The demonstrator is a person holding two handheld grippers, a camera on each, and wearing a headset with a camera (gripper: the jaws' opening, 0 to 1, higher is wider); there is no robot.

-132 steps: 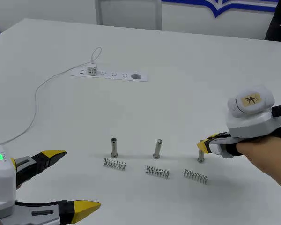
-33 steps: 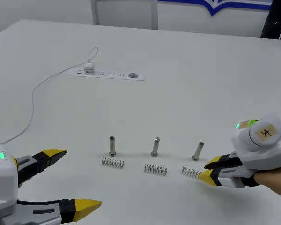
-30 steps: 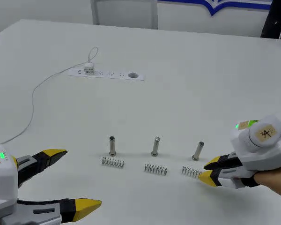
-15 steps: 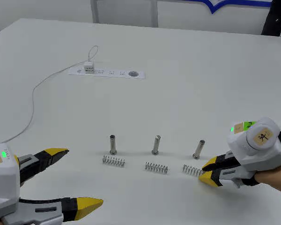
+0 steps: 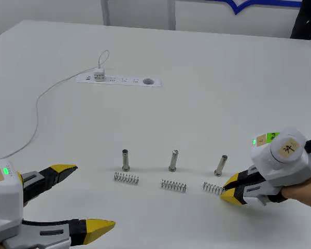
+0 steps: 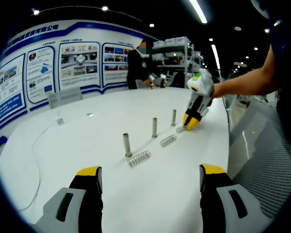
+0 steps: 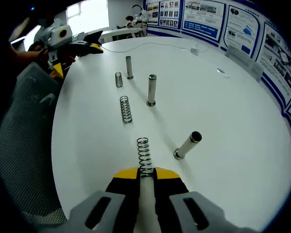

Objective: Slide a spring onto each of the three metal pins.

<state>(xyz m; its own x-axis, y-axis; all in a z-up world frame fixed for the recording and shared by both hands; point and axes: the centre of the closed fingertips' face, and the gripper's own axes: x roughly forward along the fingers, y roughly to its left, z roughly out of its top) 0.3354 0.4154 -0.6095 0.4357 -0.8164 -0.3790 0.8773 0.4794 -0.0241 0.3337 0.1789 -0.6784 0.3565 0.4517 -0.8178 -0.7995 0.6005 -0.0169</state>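
Since the right tongs point(image 7: 144, 171) are pinched together on the near end of the right spring point(image 7: 144, 151), the grab looks made and what's left is geometry. That spring lies flat on the table point(image 5: 207, 104). Its long axis runs straight out from my jaws, up the middle of the right gripper view, with the free end pointing away from me.

The right pin point(image 7: 186, 145) stands just beside it, to the right of the coil in that view, not touching. In the head view the pair sits at lower right, pin above and spring below, with the tongs coming in from the right edge.

My read of the next move: lift, swing the spring from flat to upright, set the free end over the pin top, let it slide. The risk is coil flex, since I hold one end only.

The left tongs point(image 5: 90, 197) are wide apart and holding nothing, at lower left of the head view, well apart from the pins. The right side is clearly nearer.

The middle spring point(image 5: 173, 185) and left spring point(image 5: 126, 178) lie flat below the middle pin point(image 5: 173, 160) and left pin point(image 5: 125, 160). None is threaded yet.
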